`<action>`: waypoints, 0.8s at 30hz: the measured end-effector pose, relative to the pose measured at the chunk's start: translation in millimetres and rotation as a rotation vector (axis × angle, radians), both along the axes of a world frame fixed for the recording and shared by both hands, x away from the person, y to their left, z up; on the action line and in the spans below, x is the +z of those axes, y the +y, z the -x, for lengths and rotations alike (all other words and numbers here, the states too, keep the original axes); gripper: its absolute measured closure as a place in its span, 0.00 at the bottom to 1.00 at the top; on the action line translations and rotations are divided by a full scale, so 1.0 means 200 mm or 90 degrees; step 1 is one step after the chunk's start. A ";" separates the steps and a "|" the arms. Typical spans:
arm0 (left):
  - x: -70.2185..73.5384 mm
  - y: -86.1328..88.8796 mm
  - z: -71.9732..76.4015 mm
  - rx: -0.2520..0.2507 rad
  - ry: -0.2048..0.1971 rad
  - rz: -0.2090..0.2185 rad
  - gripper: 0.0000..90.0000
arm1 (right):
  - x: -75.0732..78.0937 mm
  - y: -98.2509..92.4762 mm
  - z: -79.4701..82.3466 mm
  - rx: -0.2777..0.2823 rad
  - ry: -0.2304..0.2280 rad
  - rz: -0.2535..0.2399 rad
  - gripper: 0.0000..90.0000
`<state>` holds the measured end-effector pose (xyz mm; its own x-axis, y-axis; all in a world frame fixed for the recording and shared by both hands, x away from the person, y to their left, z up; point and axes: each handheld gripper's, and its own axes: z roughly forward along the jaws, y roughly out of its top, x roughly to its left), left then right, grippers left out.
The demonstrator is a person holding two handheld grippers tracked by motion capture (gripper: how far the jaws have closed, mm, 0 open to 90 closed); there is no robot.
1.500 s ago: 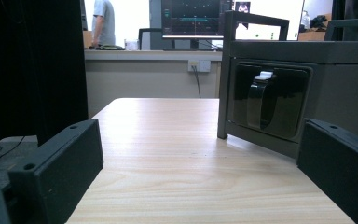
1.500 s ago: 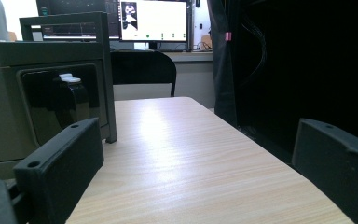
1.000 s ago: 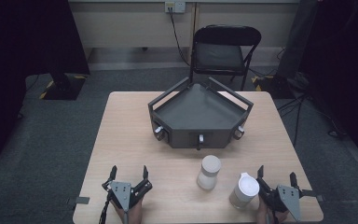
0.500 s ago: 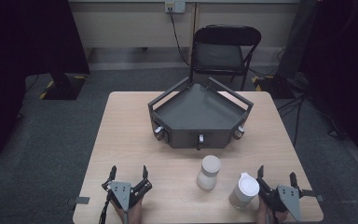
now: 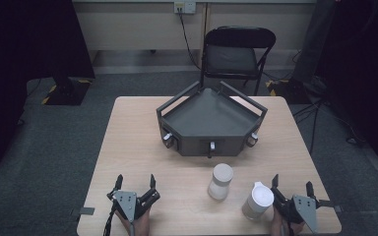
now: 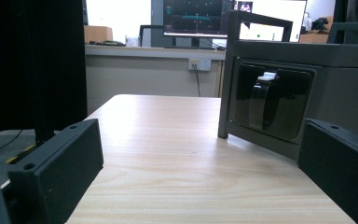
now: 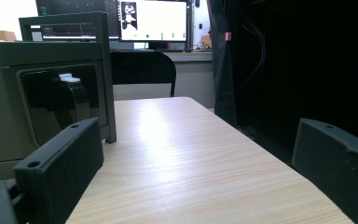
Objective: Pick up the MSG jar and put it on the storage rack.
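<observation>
Pale wood-grain laminate covers the surface (image 5: 133,147), a smooth rectangular top with a soft sheen in both gripper views. Set against the pictures from a second and half a second earlier, nothing on it has shifted: both grippers and both containers sit exactly where they were, which I read as a pause before the work begins, with no reach yet under way. Next in size is the dark grey tray (image 5: 211,115), a five-sided matt metal-looking basin with raised rail posts at its corners, standing at the far middle of the surface; the recessed glossy pockets in its front walls hold small light-tipped knobs. In front of it stand two small containers: a white jar (image 5: 220,182) with a flat round lid, cylindrical and matt, near the middle, and a white lidded cup (image 5: 257,200) with a small spout on its lid, toward the near right edge. The right gripper (image 5: 292,187) rests at the near right corner, just beside that cup, its blocky black fingers spread wide and holding nothing. The left gripper (image 5: 135,181) rests at the near left, well apart from both containers, fingers likewise released and empty. Judging by nearness, the cup looks the likelier first pick for the right hand.
</observation>
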<state>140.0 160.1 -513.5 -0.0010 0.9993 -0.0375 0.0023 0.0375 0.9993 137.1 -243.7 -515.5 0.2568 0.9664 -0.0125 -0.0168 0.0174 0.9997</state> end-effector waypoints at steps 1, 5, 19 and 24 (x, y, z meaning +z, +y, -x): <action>0.00 0.00 0.00 -0.002 0.002 0.000 0.00 | 0.00 0.00 0.00 0.000 0.000 0.000 0.00; 0.03 0.00 0.00 -0.010 0.004 0.000 0.00 | 0.00 0.00 0.00 0.000 0.000 0.000 0.00; 0.19 -0.04 -0.02 -0.100 -0.005 0.001 0.00 | 0.00 0.00 0.00 0.000 0.000 0.000 0.00; 0.23 -0.07 -0.03 -0.131 -0.013 -0.007 0.01 | 0.00 0.00 0.00 0.000 0.000 0.000 0.00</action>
